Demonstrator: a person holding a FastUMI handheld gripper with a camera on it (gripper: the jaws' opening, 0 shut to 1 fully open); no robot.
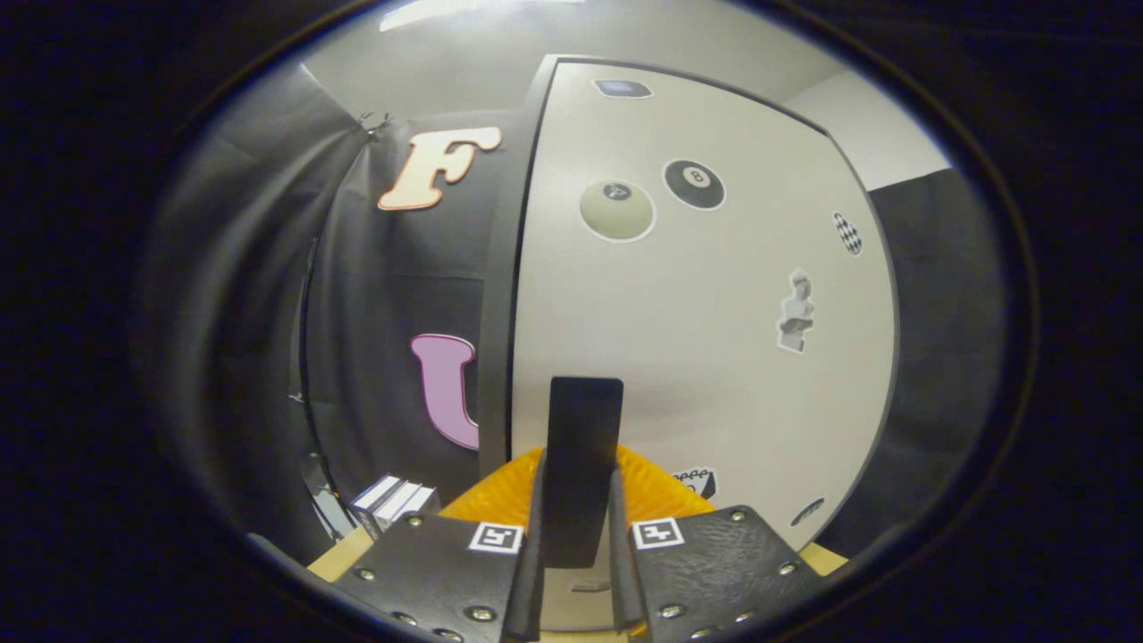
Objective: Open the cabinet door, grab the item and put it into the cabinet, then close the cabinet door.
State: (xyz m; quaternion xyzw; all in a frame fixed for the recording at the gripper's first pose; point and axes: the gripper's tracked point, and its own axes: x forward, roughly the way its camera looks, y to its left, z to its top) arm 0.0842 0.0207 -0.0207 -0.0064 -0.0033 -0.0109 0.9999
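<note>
While handle is clamped by gripper, fingers nearly closed on its sides, cabinet door looks shut or near-shut. Pull to be kept along hinge arc, grip held square, no twisting. Item, poss. orange thing behind handle, on surface nr cabinet.

we read little here. on the pale cabinet door sits a black billiard-ball sticker with the number 8 in its white circle. beside it, a cream ball sticker carries a dark spot whose figure we cannot make out. low on the door, a small black-and-white sticker bears lettering too small for us to read. the gripper shows two square coded markers, no words, its fingers pressing the dark door handle.
</note>
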